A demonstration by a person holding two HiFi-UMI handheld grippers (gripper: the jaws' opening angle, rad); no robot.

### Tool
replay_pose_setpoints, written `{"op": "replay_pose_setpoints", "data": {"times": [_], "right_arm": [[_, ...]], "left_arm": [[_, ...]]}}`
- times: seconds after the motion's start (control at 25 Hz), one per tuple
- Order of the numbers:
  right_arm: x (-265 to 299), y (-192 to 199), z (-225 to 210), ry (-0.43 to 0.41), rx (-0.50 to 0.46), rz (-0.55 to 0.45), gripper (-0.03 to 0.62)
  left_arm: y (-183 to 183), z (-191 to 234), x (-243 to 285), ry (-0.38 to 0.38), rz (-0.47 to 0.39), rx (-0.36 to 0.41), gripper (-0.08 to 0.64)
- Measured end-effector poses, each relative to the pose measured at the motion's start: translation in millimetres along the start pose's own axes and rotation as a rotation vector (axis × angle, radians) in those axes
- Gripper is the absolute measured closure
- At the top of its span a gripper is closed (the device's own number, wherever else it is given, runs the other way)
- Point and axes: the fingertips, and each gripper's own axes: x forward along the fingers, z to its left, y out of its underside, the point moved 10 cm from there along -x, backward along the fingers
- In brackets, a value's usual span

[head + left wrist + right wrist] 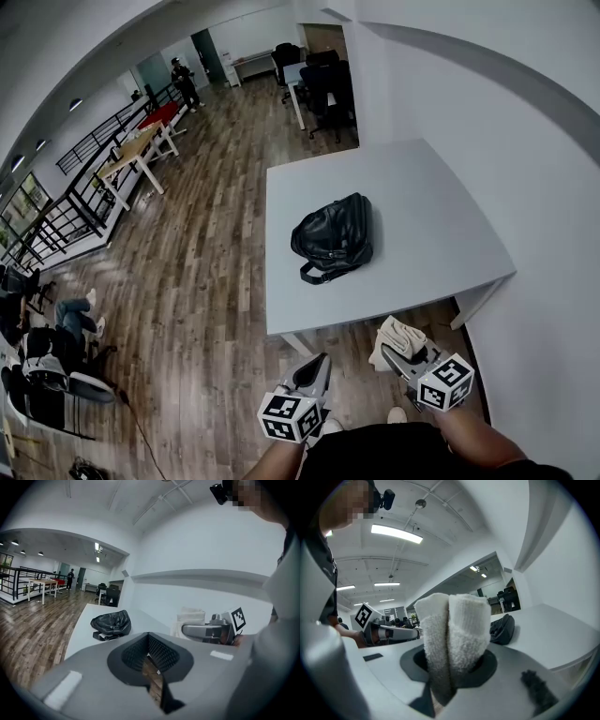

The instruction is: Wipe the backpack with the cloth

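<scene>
Table [422,206] holds backpack [333,236], well ahead; right gripper [392,356] clamps cloth [396,336], left gripper [321,366] closed, empty.

A white tabletop [431,202] stood on the wood-plank floor [197,272], its right side against the white wall [525,141] — on it lay a black backpack [334,236], slumped nearer the left edge, strap toward the near side

Open-plan office: white bench [422,187], black office chairs [323,84], wooden tables [131,150], wood floor [206,234], railing [84,187], ceiling strip lights [396,533].
</scene>
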Motion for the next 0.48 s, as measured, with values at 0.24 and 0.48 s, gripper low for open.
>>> {"op": "replay_pose_setpoints", "data": {"times": [0.24, 0.48], "right_arm": [[17.4, 5.4, 10.3, -0.003, -0.008, 0.016, 0.503], [25.3, -1.0, 19.6, -0.016, -0.021, 0.016, 0.503]], "left_arm": [[5.9, 20.7, -6.9, -0.006, 0.000, -0.006, 0.554], [0.4, 28.2, -11.6, -0.004, -0.008, 0.006, 0.554]]}}
